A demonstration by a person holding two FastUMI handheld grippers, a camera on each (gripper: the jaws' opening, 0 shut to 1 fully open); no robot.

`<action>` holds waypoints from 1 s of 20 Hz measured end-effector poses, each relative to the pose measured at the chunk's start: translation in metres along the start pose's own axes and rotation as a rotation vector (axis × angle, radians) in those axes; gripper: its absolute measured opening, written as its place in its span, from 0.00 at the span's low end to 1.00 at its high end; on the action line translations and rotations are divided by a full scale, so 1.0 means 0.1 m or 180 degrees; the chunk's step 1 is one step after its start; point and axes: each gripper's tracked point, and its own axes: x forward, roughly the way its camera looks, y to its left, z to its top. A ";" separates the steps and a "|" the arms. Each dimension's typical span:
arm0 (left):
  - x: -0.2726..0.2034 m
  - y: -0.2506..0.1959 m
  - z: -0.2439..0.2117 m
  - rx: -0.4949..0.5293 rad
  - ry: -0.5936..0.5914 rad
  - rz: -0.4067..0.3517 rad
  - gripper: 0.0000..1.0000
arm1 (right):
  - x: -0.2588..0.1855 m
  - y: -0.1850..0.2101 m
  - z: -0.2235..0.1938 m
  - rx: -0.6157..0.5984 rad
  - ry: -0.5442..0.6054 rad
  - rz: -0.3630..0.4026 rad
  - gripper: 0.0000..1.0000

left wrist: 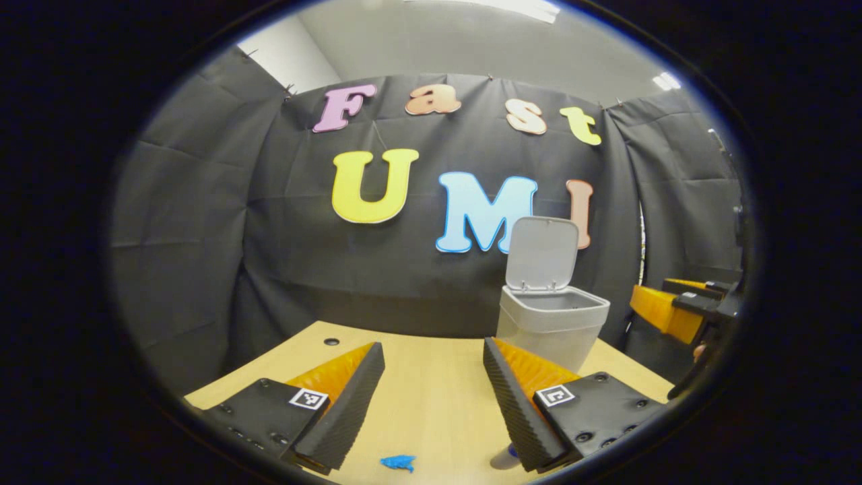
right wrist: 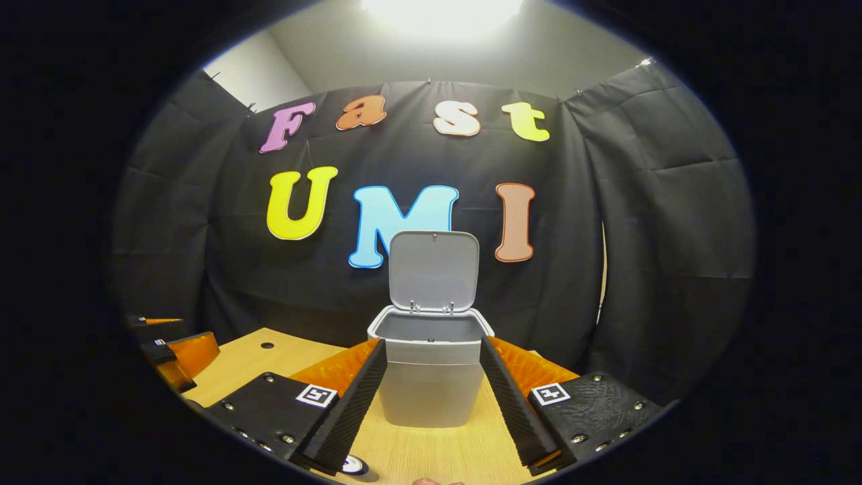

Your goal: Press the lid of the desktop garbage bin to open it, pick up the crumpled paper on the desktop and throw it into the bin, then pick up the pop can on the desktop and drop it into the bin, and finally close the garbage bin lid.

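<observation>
The grey desktop bin (left wrist: 552, 327) stands on the wooden table (left wrist: 431, 377) with its lid (left wrist: 542, 254) raised upright. My left gripper (left wrist: 432, 347) is open and empty, left of the bin and short of it. A small blue crumpled scrap (left wrist: 397, 462) lies on the table between its fingers, close in. A can-like object (left wrist: 504, 458) is half hidden behind the right finger. In the right gripper view the bin (right wrist: 431, 397) stands straight ahead, lid (right wrist: 434, 269) up, framed by my open, empty right gripper (right wrist: 432, 347). A can top (right wrist: 353, 465) shows at the bottom.
The right gripper (left wrist: 680, 310) and the hand that holds it show at the far right of the left gripper view. The left gripper (right wrist: 175, 350) sits at the left edge of the right gripper view. A small hole (left wrist: 331, 341) marks the table's far left. Black cloth walls close the booth.
</observation>
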 end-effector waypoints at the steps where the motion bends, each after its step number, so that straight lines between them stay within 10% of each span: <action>1: -0.01 0.03 -0.05 0.0021 0.0058 0.0010 0.97 | -0.02 0.01 -0.01 -0.0022 -0.0017 0.0018 0.90; 20: -0.40 0.31 -1.46 0.0208 0.1693 0.0006 0.98 | -0.21 0.20 -0.01 -0.0141 0.0062 0.0022 0.89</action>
